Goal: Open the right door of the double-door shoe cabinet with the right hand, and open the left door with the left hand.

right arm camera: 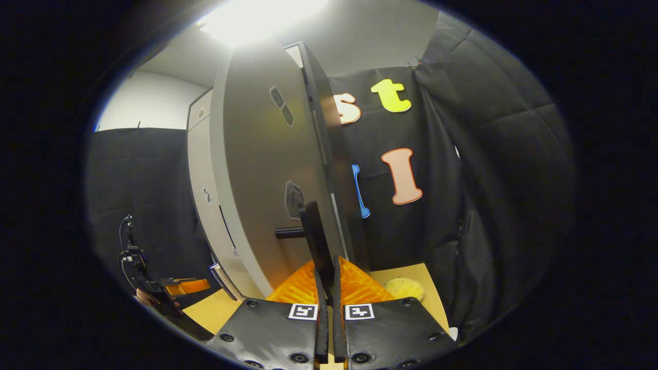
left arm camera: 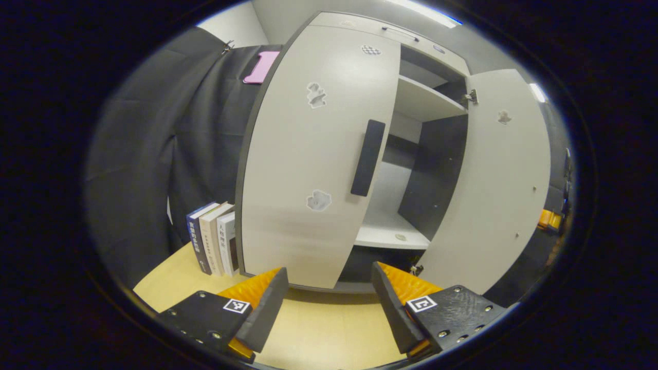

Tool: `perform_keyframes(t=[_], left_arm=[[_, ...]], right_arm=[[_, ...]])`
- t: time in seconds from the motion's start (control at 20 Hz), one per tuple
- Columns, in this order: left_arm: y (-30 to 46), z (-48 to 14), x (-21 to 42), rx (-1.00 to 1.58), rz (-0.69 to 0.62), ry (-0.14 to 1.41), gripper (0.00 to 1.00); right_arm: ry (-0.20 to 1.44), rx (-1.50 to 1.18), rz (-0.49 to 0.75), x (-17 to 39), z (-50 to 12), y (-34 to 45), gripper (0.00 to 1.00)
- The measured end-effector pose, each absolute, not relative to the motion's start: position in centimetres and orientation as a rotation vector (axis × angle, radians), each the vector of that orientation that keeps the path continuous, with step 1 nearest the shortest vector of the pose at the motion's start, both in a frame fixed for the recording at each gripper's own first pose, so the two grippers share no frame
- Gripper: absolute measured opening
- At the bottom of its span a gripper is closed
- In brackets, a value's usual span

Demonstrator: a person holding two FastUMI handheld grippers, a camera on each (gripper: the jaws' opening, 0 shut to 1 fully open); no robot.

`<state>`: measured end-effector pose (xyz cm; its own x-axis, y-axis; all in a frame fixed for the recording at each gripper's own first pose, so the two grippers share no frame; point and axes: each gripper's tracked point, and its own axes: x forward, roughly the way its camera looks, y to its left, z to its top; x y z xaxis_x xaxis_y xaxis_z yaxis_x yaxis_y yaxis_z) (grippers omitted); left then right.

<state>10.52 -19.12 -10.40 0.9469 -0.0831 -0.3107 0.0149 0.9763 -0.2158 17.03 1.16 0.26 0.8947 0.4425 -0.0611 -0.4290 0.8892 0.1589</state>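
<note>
The shoe cabinet is pale grey with a dark inside. Its left door covers the left half, and a dark vertical handle sits near that door's free edge. My left gripper hangs open in front of the door's lower edge, touching nothing. The right door is swung wide, baring the shelves. In the right gripper view that door stands edge-on, and my right gripper is shut on its dark handle. The left gripper shows far off at lower left.
Three books stand upright on the wooden tabletop, against the cabinet's left side. A yellow round object lies on the table past the open door. Black cloth walls close in the booth on both sides.
</note>
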Motion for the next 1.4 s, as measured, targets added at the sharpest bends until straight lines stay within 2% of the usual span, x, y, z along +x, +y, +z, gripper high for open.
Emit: perform_keyframes(t=[0.15,0.2,0.3,0.4,0.45,0.5,0.55,0.7,0.75,0.8,0.85,1.1,1.4], left_arm=[[-19.5,-8.7,12.4,-0.158,0.028,0.268,0.94],[-19.7,-8.2,12.7,-0.143,0.054,0.257,0.94],[-20.5,-6.7,13.5,-0.127,0.104,0.213,0.94],[-21.5,-5.2,14.3,-0.13,0.128,0.175,0.94],[-22.1,-4.7,14.7,-0.136,0.121,0.167,0.94],[-22.7,-4.1,15.4,-0.138,0.105,0.154,0.94],[-22.9,-3.4,16.1,-0.128,0.094,0.138,0.94],[-22.8,-1.4,18.4,-0.046,0.075,0.099,0.94],[-22.9,-1.0,19.4,-0.03,0.061,0.089,0.94],[-23.0,-0.4,20.0,-0.022,0.048,0.082,0.94],[-23.1,0.0,20.8,-0.018,0.034,0.078,0.94],[-23.9,1.3,24.2,0.034,-0.025,0.083,0.94],[-24.1,0.7,27.3,-0.022,-0.019,0.095,0.94]], right_arm=[[0.102,0.109,0.513,16.9,0.0,1.0,0.06],[0.109,0.122,0.521,16.8,0.0,0.8,0.02],[0.134,0.151,0.544,16.3,-0.4,0.8,0.1],[0.168,0.176,0.576,15.6,-0.6,0.8,0.1],[0.191,0.181,0.595,15.0,-1.1,0.6,0.14],[0.213,0.178,0.59,14.9,-1.5,0.0,0.12],[0.226,0.182,0.575,14.7,-1.6,-1.1,0.21],[0.243,0.203,0.498,13.7,-2.1,-4.4,0.84],[0.229,0.208,0.455,14.0,-2.2,-5.3,0.98],[0.211,0.213,0.416,13.9,-2.0,-6.4,1.0],[0.197,0.22,0.371,14.0,-1.9,-7.4,0.98],[0.13,0.222,0.175,15.4,-1.0,-12.1,0.98],[0.093,0.185,0.075,17.9,-0.6,-15.1,0.98]])
